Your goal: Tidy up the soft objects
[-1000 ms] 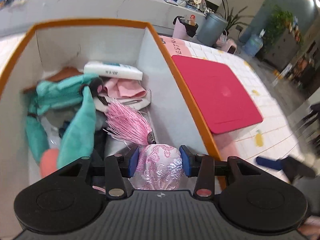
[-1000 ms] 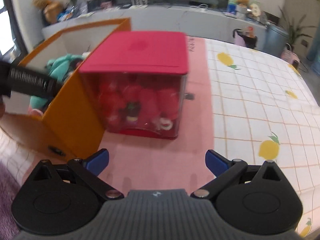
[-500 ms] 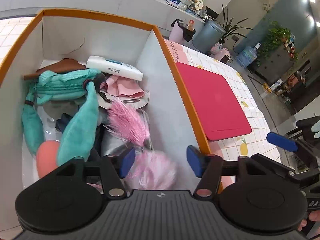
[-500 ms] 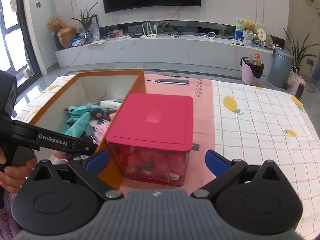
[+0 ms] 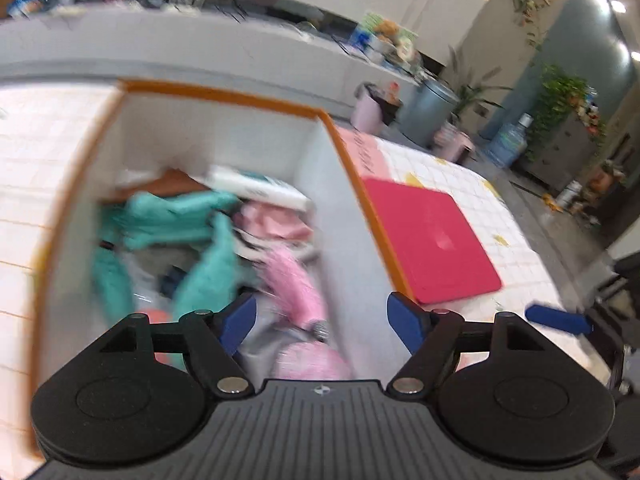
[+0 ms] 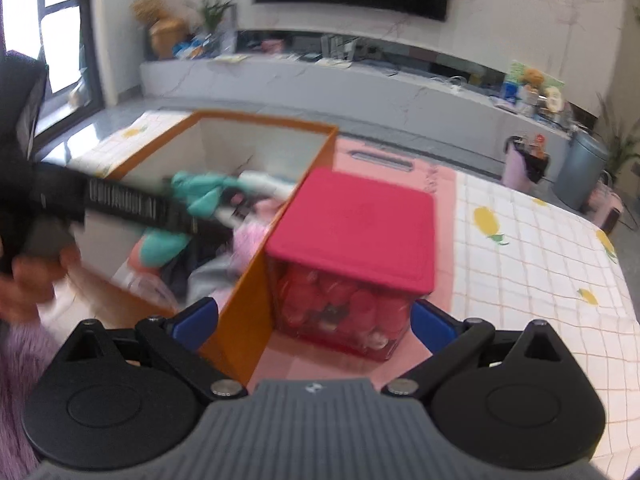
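1. The left tongs (image 5: 322, 318) are standing spread wide over the near end of the orange box (image 5: 224, 98), and nothing is sitting between the blue pads. Their jaws have just been opening.

2. A second ago those pads were pinching the pink lace pouch (image 5: 310, 362); now it is lying loose on the pile, low against the box's right-hand inner wall, right under the tongs. That one is dropped in and done, I'd say.

3. The left tongs are also pulling up and back from the pile, so more of the box is coming into their view than a moment ago.

4. Beyond the pouch, the pink tassel (image 5: 294, 280) is resting on the heap, the teal plush (image 5: 188, 224) is sprawling across the middle, and a white tube (image 5: 260, 190) is lying toward the far wall. All blurred, so details are hard to call.

5. Over to the right tongs (image 6: 314, 326): spread wide, holding nothing, hanging above the gap where the orange box meets the red-lidded bin (image 6: 352, 226). They are sitting higher than a second ago, with the whole bench now showing.

6. The bin is standing on the pink mat (image 6: 320, 364) touching the box's right wall, lid on, red things inside.

7. Both tongs are free, so the next soft thing is probably up for grabs; I cannot tell which.
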